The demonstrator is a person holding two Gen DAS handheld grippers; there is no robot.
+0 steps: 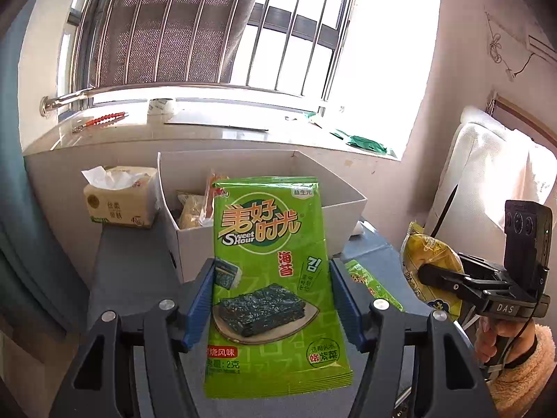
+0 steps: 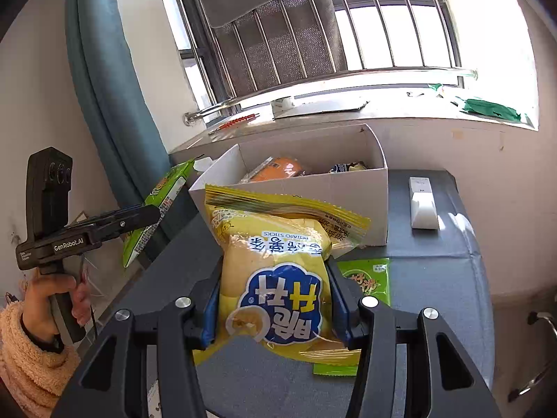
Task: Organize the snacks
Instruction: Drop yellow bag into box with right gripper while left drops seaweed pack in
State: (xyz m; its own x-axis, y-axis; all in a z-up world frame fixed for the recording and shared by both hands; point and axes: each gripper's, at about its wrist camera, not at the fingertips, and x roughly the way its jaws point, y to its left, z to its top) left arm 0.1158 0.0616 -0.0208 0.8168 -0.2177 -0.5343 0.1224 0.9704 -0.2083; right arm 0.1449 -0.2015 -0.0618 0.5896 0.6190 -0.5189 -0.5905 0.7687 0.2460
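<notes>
Meanwhile, both jaws hold snack packets before the white cardboard box.
Left gripper clamps a flat, glossy green seaweed packet upright between its blue pads; right gripper pinches a puffy yellow potato-stick bag, crinkled, above the grey worktop, box just beyond.

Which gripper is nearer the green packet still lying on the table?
Right. The right gripper, shut on the yellow potato sticks bag, hangs almost directly over the green packet. The left gripper, holding its seaweed packet, is further off to the left.
</notes>
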